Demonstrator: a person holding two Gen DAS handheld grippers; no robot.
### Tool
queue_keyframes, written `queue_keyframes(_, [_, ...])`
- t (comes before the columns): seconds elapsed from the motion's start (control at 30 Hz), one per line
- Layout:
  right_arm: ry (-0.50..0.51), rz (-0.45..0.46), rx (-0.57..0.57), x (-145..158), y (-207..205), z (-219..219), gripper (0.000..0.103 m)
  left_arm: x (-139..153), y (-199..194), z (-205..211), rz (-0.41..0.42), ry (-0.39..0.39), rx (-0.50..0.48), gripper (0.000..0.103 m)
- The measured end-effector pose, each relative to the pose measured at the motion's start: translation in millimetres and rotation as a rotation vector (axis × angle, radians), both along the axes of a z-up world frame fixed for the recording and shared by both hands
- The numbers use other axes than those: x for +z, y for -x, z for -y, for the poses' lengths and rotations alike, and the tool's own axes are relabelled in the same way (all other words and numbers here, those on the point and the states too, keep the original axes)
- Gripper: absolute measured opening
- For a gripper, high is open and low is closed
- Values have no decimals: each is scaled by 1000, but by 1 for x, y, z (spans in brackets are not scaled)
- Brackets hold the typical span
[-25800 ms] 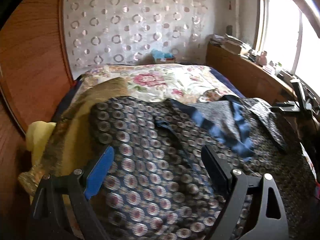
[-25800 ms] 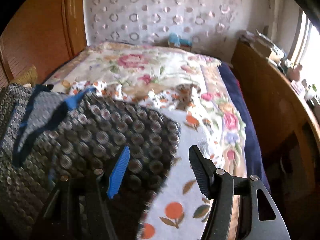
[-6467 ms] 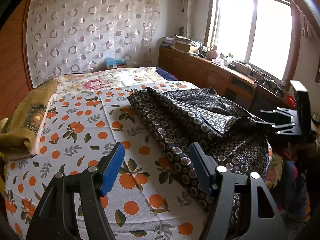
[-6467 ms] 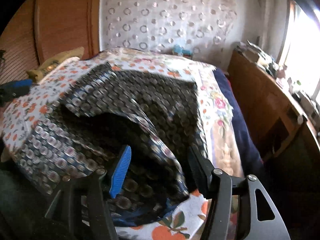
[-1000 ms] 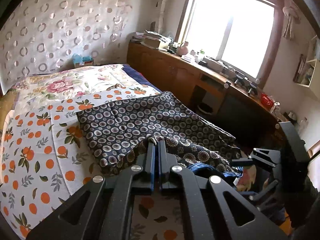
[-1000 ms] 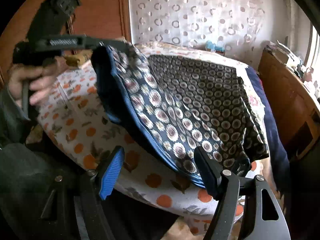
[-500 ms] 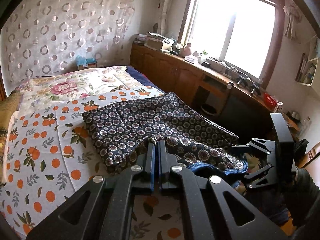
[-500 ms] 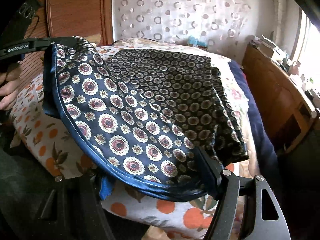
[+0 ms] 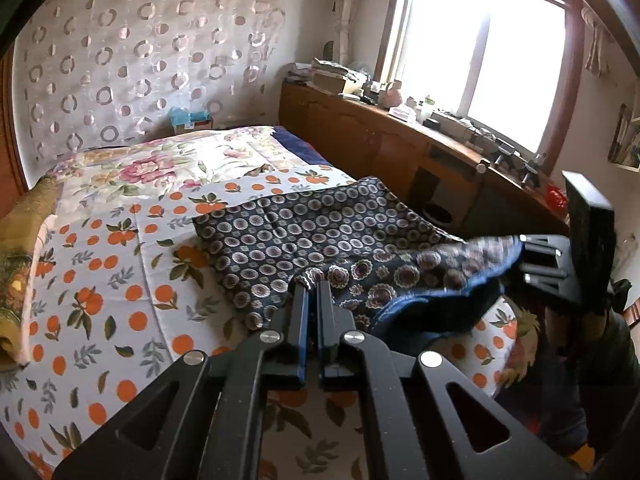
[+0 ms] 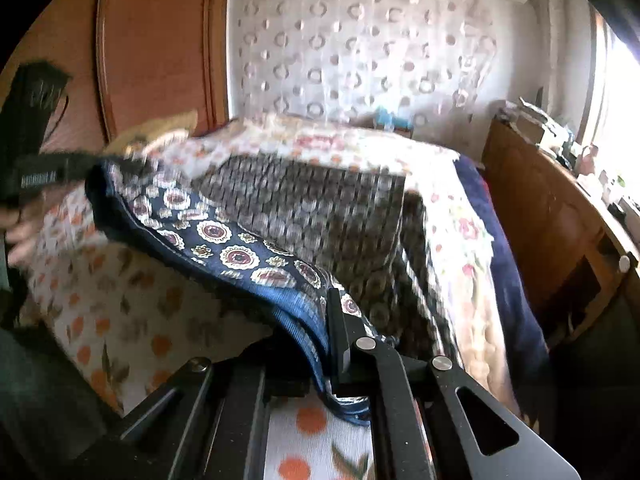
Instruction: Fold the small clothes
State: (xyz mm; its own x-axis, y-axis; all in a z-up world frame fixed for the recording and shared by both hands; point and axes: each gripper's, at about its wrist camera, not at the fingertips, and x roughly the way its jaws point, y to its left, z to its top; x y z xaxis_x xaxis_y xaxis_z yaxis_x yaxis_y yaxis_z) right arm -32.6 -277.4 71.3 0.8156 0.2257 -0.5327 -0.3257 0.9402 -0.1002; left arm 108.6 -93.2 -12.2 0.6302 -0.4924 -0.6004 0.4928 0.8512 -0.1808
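Observation:
A navy garment point(image 9: 320, 232) with round medallion print and a blue hem lies partly spread on the orange-print bed sheet point(image 9: 100, 280). Its near edge is lifted between both grippers. My left gripper point(image 9: 313, 286) is shut on a fold of that edge. My right gripper point(image 10: 326, 308) is closing its jaws on the blue hem, and the cloth point(image 10: 320, 208) is pinched between them, draping over the left finger. In the left wrist view the right gripper point(image 9: 524, 258) holds the hem at the far right. In the blurred right wrist view the left gripper point(image 10: 92, 168) holds the other end.
A folded yellow-brown blanket point(image 9: 20, 248) lies along the bed's left edge. A floral quilt point(image 9: 160, 164) covers the far end, with a tissue box point(image 9: 190, 120) behind it. A wooden cabinet point(image 9: 400, 148) with clutter runs under the window. Wooden panelling point(image 10: 160, 60) stands at the left.
My right gripper's jaws have gone from wide apart to shut on the blue hem. The lifted edge now stretches between both grippers. The left gripper has stayed shut on the cloth.

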Motion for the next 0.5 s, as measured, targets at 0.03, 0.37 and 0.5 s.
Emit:
queue_keyframes(0.03, [-12, 10, -2, 2, -3, 0, 6, 1, -2, -1, 4, -4, -2, 3])
queue_keyframes(0.37, [-41, 63, 22, 21, -59, -10, 6, 8, -43, -14, 5, 0, 31, 3])
queue_keyframes(0.5, [-35, 69, 43, 24, -86, -12, 6, 6, -70, -16, -13, -3, 49, 3])
